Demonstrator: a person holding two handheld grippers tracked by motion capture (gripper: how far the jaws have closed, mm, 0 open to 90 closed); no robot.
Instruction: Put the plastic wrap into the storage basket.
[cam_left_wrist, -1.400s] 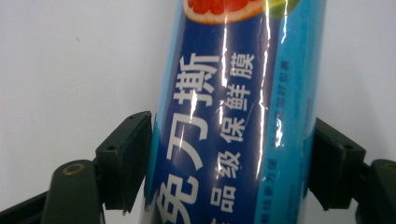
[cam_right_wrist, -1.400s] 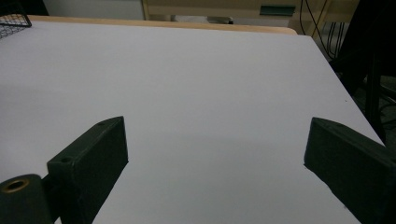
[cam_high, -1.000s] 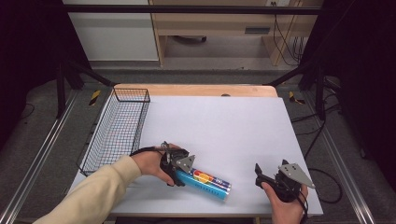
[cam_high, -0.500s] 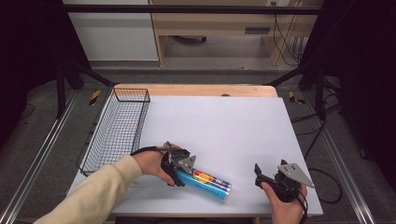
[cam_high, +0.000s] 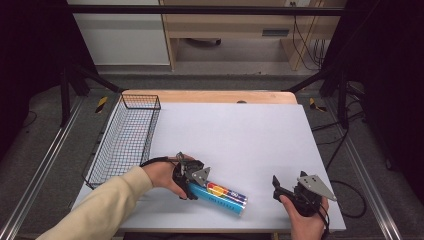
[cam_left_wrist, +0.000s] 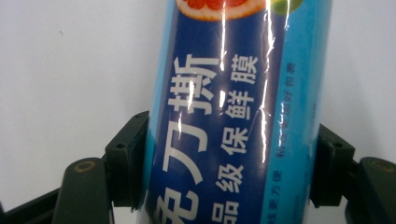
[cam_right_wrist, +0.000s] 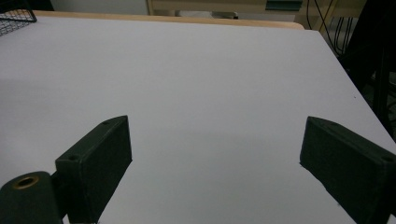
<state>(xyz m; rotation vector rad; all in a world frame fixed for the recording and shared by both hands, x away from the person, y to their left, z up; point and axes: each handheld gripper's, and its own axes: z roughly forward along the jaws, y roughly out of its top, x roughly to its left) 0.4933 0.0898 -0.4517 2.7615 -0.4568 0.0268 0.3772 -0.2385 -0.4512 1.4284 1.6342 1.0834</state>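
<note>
A blue roll of cling film (cam_high: 223, 197) with fruit pictures and white Chinese lettering lies on the white table (cam_high: 240, 130) near the front edge, pointing right and toward the person. My left gripper (cam_high: 191, 186) is shut on the roll's left end. In the left gripper view both black jaws press the sides of the roll (cam_left_wrist: 233, 107), with my left gripper (cam_left_wrist: 231, 161) around its lower part. My right gripper (cam_high: 276, 186) rests at the front right, held in a hand and apart from the roll. In the right gripper view my right gripper (cam_right_wrist: 215, 154) stands open over bare table.
A black wire basket (cam_high: 127, 135) stands along the table's left edge; its corner (cam_right_wrist: 16, 14) shows in the right gripper view. A wooden strip (cam_high: 210, 95) borders the far edge. Black frame legs and cables stand on the floor around the table.
</note>
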